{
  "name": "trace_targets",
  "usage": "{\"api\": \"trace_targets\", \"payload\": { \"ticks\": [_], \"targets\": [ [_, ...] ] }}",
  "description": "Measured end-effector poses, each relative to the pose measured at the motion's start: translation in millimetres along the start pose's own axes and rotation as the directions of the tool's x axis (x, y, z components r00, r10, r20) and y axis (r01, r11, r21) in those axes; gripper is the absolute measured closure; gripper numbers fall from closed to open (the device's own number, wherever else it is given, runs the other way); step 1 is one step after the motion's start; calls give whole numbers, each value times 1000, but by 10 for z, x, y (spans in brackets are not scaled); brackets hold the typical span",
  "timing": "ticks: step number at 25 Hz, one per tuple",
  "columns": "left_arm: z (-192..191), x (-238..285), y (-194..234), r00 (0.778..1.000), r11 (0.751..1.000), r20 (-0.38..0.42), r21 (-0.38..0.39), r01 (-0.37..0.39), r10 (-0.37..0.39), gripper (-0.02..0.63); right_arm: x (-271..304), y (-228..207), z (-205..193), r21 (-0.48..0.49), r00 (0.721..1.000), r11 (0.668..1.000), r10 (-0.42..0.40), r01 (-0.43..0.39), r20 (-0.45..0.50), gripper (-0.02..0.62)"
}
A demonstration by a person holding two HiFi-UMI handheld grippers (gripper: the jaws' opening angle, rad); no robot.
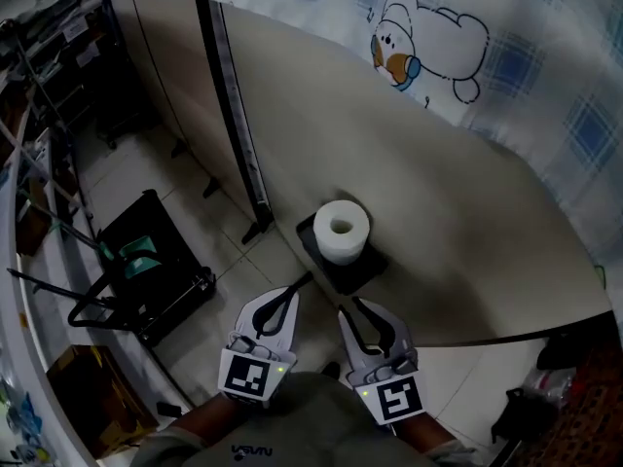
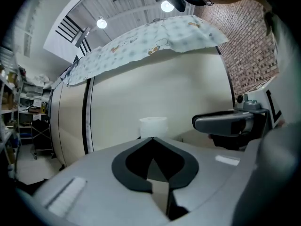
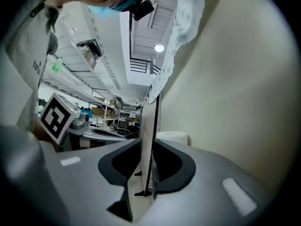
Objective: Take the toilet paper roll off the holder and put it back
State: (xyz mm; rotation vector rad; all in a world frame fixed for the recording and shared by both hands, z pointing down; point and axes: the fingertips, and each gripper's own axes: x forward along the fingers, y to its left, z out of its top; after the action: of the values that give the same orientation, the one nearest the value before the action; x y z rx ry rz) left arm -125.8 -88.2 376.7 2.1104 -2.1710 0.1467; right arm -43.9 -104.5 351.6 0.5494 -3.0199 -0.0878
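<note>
A white toilet paper roll point(image 1: 341, 230) stands upright on a black holder point(image 1: 313, 244) fixed to the beige partition wall. Both grippers hover side by side just short of it, apart from the roll. My left gripper point(image 1: 290, 296) is shut, its tips meeting with nothing between them. My right gripper point(image 1: 351, 308) is open by a narrow gap and empty. In the left gripper view the roll point(image 2: 153, 125) shows just past the shut tips of the left gripper point(image 2: 151, 138). In the right gripper view the roll point(image 3: 172, 137) sits slightly right of the right gripper point(image 3: 146, 143).
A curved beige partition point(image 1: 409, 193) with a black vertical strip point(image 1: 234, 115) backs the holder; a bear-print cloth point(image 1: 428, 42) drapes over its top. On the tiled floor to the left stand a black cart point(image 1: 146, 261), shelving point(image 1: 39, 86) and a cardboard box point(image 1: 88, 397).
</note>
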Motion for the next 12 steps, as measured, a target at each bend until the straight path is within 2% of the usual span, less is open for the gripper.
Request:
{"api": "trace_targets", "payload": {
  "ticks": [5,8,10,12],
  "targets": [
    [50,387,151,991,991,5,4,134,-134,583,308,-152,179,-97,998,995,-19,13,-61,464],
    [111,536,302,978,978,18,5,206,-206,583,517,-130,276,-196,991,981,-22,-4,-128,428],
    [143,616,432,970,971,29,6,240,-240,583,671,-101,272,-281,975,958,-5,-59,-221,417],
    [149,682,537,961,961,35,1,276,-275,583,804,-107,228,-355,945,928,-8,-115,-328,408]
  ]
}}
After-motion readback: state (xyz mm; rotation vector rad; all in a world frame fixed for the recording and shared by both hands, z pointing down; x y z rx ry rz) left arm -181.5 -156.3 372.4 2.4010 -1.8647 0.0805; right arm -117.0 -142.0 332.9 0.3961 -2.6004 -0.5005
